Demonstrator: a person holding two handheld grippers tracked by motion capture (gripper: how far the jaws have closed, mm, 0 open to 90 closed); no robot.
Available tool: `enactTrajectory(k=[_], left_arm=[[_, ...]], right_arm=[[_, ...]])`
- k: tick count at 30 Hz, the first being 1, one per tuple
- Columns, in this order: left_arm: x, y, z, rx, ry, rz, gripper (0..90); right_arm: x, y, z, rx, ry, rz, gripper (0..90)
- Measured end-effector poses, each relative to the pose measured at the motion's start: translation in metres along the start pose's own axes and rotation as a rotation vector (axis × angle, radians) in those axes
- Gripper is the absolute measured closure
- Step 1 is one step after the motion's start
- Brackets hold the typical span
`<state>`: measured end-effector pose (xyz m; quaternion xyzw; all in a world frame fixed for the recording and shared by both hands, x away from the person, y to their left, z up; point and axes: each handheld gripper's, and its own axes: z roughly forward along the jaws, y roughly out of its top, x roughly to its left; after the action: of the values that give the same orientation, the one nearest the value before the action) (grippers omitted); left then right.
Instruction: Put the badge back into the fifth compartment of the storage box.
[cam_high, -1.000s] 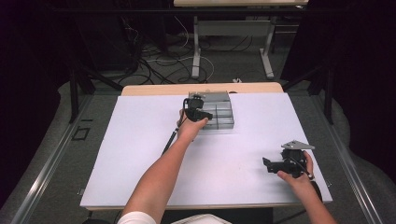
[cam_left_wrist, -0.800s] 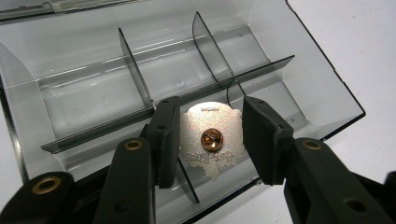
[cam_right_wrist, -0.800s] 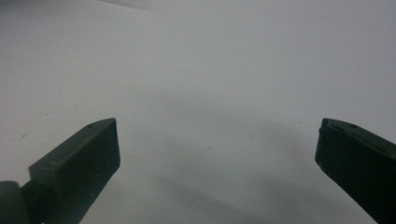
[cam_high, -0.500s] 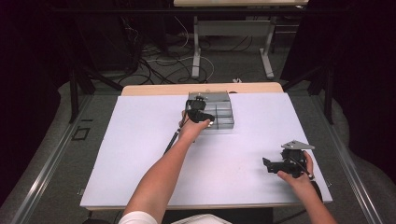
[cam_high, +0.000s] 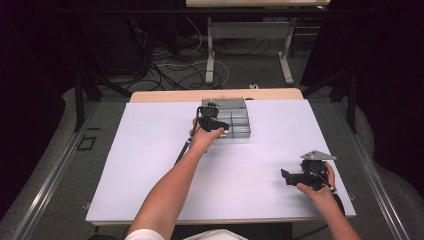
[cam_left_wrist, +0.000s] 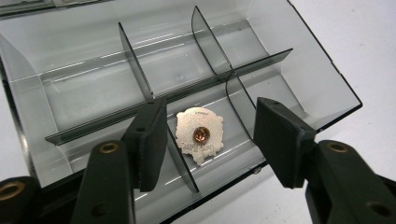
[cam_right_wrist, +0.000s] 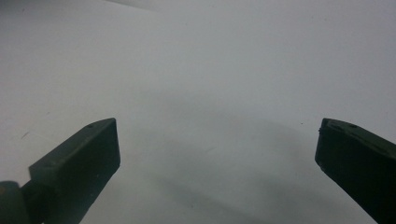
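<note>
The left gripper (cam_high: 214, 123) hung over the near edge of a clear, smoke-tinted compartment box (cam_high: 235, 120) that sat at the far middle of the white table (cam_high: 140, 165); in the left gripper view its jaws stood apart around nothing, the left gripper (cam_left_wrist: 210, 140) poised just above the box (cam_left_wrist: 280, 70); between the jaw tips, on the floor of a near-row compartment, lay a small round metal pin badge (cam_left_wrist: 200, 135), back side up, with a copper-coloured clasp at its centre; it rested close beside one thin divider (cam_left_wrist: 180, 158), though whether it touched that divider could not be told; the other compartments in that view held nothing.

The right gripper (cam_high: 287, 176) was held low over the table's near right part, well apart from the box, with a grey three-cornered plate (cam_high: 318, 156) on top; in the right gripper view its jaws were spread wide, the right gripper (cam_right_wrist: 217, 154) empty above bare white table surface (cam_right_wrist: 210, 70).
</note>
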<state>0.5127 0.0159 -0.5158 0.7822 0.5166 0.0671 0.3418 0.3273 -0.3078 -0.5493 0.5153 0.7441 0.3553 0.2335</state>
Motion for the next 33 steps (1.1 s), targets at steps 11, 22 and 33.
enactTrajectory(k=[11, 22, 33], left_arm=[[0.002, 0.0, -0.011, -0.009, -0.017, -0.008, 37.2], [0.004, -0.002, -0.025, -0.015, -0.045, 0.003, 28.6], [0.008, -0.009, -0.043, -0.038, -0.051, 0.023, 19.1]], right_arm=[[0.001, 0.0, 0.0, 0.003, -0.004, -0.008, 0.0], [0.001, 0.0, 0.001, 0.003, -0.001, -0.005, 0.0], [0.002, 0.0, 0.002, 0.004, -0.001, -0.006, 0.0]])
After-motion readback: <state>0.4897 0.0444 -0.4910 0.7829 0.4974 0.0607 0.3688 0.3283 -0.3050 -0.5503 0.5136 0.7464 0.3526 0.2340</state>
